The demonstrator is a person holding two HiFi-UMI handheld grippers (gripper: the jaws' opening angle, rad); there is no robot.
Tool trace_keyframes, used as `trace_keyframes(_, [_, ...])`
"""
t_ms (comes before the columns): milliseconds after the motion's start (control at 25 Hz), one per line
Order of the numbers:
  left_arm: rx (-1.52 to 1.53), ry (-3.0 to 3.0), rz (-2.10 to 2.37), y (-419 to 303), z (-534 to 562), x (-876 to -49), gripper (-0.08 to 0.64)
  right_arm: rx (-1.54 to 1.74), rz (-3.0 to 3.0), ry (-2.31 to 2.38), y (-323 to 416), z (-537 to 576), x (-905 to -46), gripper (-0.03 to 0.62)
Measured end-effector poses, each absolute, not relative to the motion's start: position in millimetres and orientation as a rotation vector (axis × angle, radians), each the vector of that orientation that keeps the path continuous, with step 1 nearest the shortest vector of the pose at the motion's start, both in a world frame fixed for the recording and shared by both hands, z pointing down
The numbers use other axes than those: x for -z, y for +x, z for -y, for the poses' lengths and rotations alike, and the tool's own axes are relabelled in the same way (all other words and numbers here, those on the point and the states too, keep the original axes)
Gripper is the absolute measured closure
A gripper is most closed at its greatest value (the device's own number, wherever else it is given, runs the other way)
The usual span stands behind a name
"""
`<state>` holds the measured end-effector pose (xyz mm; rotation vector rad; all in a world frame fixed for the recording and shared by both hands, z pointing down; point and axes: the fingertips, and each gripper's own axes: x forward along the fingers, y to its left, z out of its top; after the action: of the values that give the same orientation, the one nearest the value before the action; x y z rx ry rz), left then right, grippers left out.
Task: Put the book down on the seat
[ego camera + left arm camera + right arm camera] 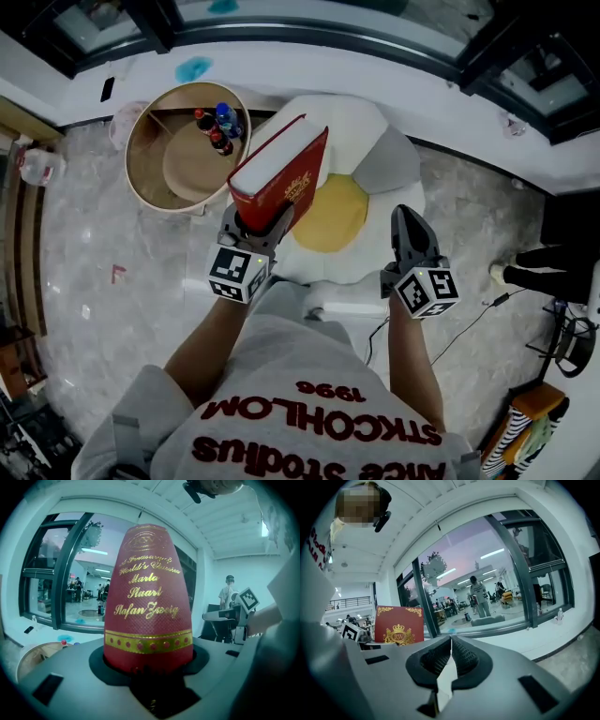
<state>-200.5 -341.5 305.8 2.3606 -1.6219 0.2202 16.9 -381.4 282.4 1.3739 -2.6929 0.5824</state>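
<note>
A thick red book (279,174) with gold print stands upright on its spine end, held above the white armchair (380,159). My left gripper (261,217) is shut on the book's lower end; in the left gripper view the red spine (148,602) fills the middle between the jaws. A yellow cushion (333,214) lies on the chair's seat just right of the book. My right gripper (409,225) hangs over the seat's right side with its jaws shut and nothing between them. In the right gripper view the book's cover (399,625) shows at the left.
A round wooden side table (187,145) with small bottles (217,127) stands left of the chair. A white window ledge (375,80) runs behind. A cable (469,323) trails on the marble floor at right, near dark furniture (562,253).
</note>
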Motion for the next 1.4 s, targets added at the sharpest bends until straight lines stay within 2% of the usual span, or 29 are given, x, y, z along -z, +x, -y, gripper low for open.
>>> trace_keyframes(880, [-0.276,2.292,1.385,-169,405,-413,0.308,-0.751,2.581,1.476,22,455,-384,0.565])
trace_keyframes(1400, [-0.327,2.248,1.246,-141,430,-507,0.31,-0.788,2.525,1.497,32,472,-495,0.565])
